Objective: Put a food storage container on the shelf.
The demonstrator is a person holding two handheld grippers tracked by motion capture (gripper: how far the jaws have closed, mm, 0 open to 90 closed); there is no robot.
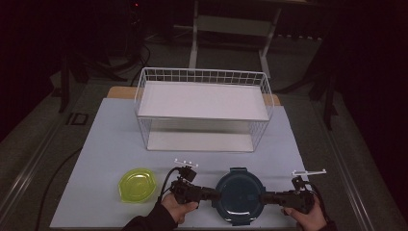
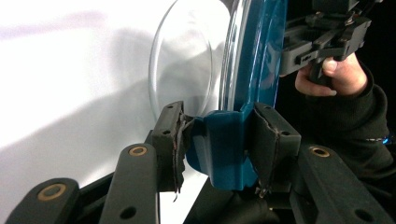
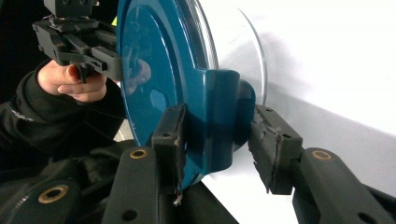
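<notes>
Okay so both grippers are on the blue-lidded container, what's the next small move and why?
Probably a small, level lift with both hands together. The left gripper and the right gripper each clamp a side latch tab of the blue-lidded container, which seems to sit on the table. The wire rack stands just behind, a likely destination, so clear the table first.

Open tabletop ahead, rack at the back

I see bare table [image 1: 106,139] between my grippers and the wire rack [image 1: 202,108] toward the far edge; the yellow lid [image 1: 137,185] blocks the near-left corner.
</notes>
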